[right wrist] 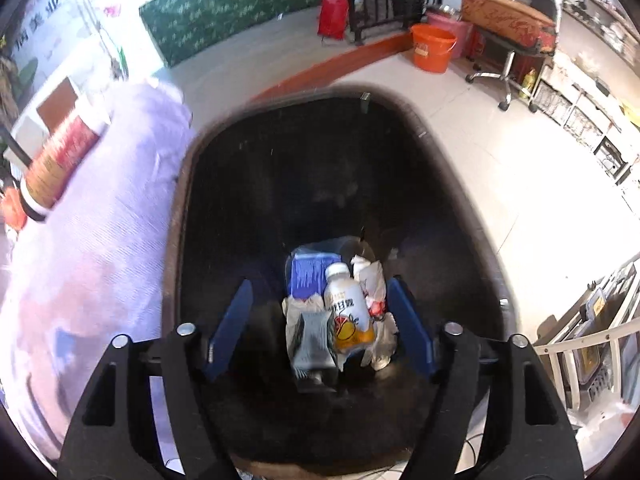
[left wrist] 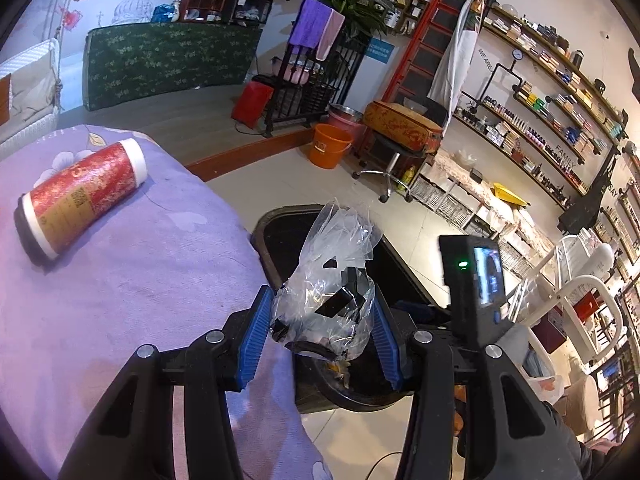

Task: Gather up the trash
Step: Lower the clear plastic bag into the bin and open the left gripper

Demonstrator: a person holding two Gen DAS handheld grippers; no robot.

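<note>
Red cup [left wrist: 82, 196] lies sideways on purple cloth [left wrist: 120, 300], dark mouth lower-left.

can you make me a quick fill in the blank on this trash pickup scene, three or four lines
1. The left tongs are shut on a crumpled clear plastic ____.
2. The right tongs stand ____ over the black bin, nothing between them.
3. A drink bottle lies ____ the bin.
4. The red can lies on its side on the ____ cloth.

Missing words: bag; open; inside; purple
</note>
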